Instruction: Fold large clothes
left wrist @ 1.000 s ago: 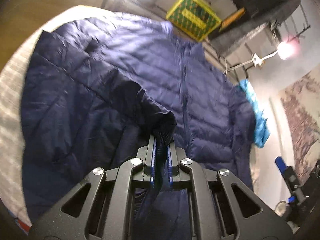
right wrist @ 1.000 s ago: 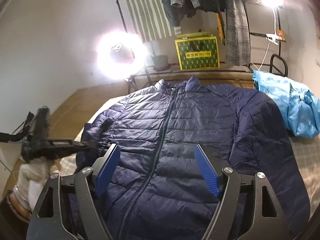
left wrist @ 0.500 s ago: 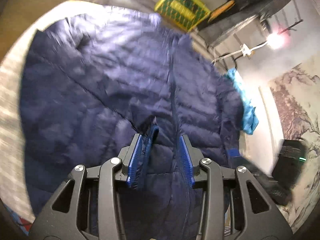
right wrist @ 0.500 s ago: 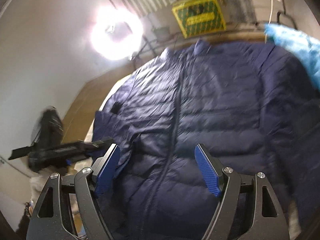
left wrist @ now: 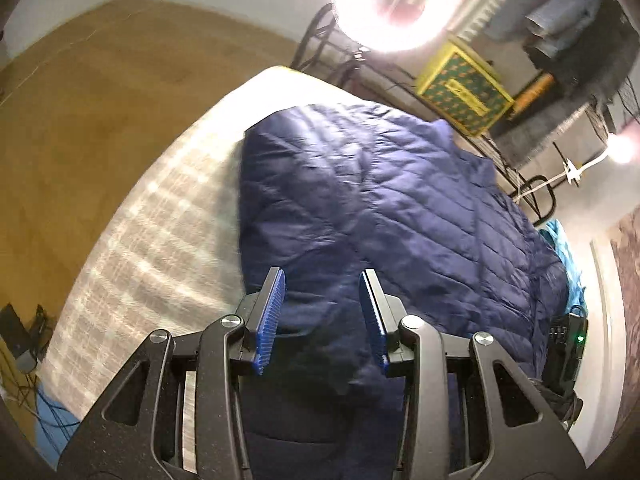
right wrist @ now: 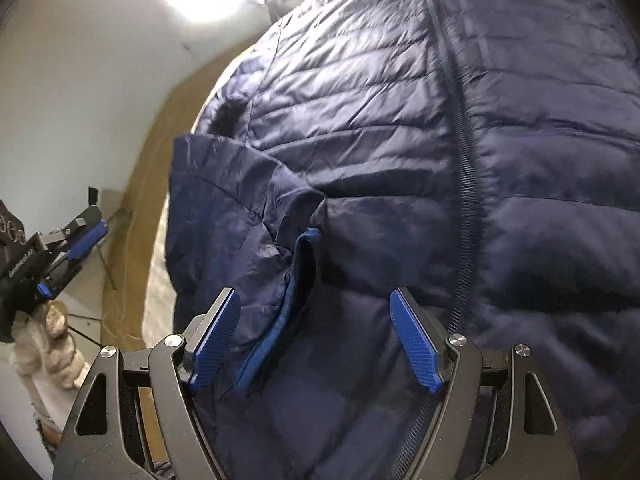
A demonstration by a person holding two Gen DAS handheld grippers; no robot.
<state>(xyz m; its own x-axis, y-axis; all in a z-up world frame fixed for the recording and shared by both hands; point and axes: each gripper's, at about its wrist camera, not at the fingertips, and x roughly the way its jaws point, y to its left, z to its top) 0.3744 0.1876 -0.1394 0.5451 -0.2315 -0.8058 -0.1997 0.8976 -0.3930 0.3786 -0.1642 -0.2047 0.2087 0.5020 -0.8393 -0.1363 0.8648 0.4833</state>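
Navy puffer jacket (right wrist: 400,140) just below open right gripper (right wrist: 316,336)

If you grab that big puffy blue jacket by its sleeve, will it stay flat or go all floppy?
Probably floppy: the navy puffer jacket lies in soft wrinkles on the bed, and its folded sleeve already slumps over the body. It likely feels light for its size, being quilted and puffy. The shiny fabric may slip between the open right gripper pads.

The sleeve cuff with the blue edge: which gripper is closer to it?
Right. The right gripper hangs open just above the cuff, which shows between its fingers without touching them. The left gripper, also open, is off past the jacket's edge.
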